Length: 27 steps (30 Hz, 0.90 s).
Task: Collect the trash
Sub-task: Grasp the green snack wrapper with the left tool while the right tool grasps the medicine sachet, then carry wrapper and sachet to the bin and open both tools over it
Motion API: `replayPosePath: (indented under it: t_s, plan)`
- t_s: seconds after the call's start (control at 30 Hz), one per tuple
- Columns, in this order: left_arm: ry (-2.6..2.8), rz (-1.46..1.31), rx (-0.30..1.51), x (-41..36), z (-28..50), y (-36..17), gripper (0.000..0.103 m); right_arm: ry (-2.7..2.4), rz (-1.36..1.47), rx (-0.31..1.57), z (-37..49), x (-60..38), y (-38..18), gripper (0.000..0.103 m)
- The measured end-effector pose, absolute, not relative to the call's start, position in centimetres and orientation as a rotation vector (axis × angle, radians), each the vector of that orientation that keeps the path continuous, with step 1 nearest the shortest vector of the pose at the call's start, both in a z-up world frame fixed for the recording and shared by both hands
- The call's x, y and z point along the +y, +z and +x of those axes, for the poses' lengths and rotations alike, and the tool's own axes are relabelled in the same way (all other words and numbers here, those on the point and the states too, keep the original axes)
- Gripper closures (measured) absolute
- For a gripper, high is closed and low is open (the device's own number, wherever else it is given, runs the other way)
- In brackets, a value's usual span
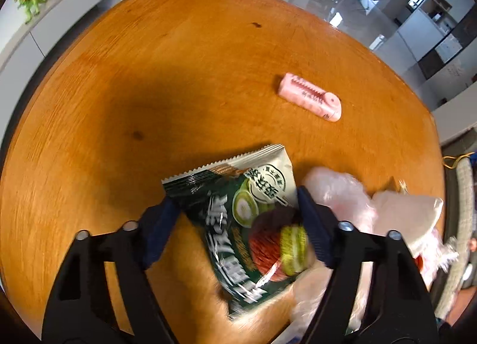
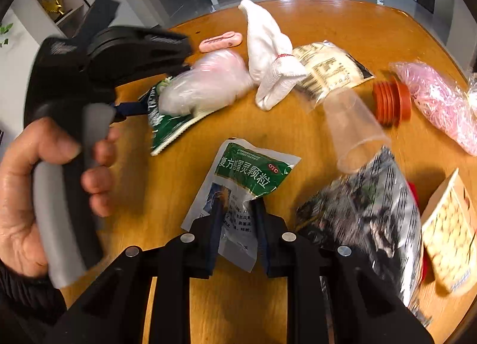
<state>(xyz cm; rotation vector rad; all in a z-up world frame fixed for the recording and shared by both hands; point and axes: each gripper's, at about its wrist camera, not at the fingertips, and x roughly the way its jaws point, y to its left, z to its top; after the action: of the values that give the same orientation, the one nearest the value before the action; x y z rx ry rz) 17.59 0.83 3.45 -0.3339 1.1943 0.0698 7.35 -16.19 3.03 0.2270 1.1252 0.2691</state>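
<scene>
Two grippers are mine. My left gripper (image 1: 235, 221) spreads wide around a dark green crinkly snack packet (image 1: 247, 224) at the lower centre of its view, fingers not pressing it. My right gripper (image 2: 238, 218) pinches a green-and-white foil medicine sachet (image 2: 241, 189) at the bottom centre of its view. Both lie on the round orange-brown wooden table (image 1: 179, 75). Right of centre, well apart from the packet, rests a small pink oblong wrapper (image 1: 310, 96).
</scene>
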Motion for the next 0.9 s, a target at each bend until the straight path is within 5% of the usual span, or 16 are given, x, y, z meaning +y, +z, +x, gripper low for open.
replayPosePath:
  t_s: [0.13, 0.9]
  plan:
    - [0.062, -0.347, 1.175, 3.5, 14.6, 4.6, 0.042, 0.294, 0.229, 1.122, 5.1, -15.8, 3.5, 0.083]
    - [0.051, -0.373, 0.961, 17.3, -11.0, 7.8, 0.043, 0.519, 0.153, 1.089, -7.0, -3.3, 7.5, 0.085]
